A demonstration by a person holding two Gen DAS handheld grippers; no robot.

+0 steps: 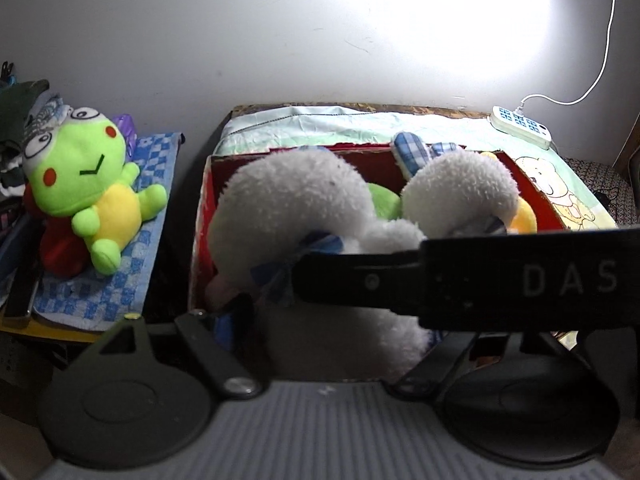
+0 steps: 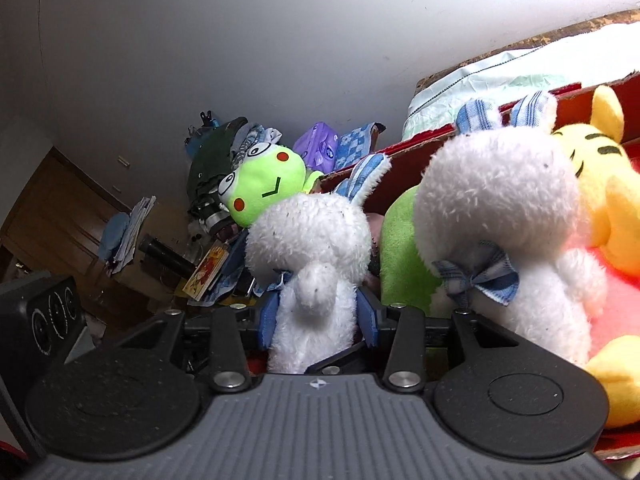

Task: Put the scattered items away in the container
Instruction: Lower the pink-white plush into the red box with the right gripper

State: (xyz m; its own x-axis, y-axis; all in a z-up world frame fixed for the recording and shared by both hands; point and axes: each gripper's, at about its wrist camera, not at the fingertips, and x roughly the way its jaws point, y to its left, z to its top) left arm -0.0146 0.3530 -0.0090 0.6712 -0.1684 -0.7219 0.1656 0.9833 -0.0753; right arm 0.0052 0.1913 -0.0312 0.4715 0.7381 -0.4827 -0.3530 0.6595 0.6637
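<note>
Left of centre in my right wrist view, my right gripper (image 2: 318, 318) clamps a white bunny (image 2: 312, 248) by the body, blue pads both sides; it stands upright, long axis vertical, ears to the top of frame. Second bunny (image 2: 496, 208) stands right of it in the red box (image 2: 416, 148). Left gripper (image 1: 320, 320): can't tell jaw state.

Two wrist cameras, each looking forward along its gripper and tilted down, very close to a red box (image 1: 536, 192) of plush toys. The left faces the wall head-on; the right looks from the box's right side. Both show the white bunnies (image 2: 308, 240) and green frog (image 1: 92, 184).
</note>
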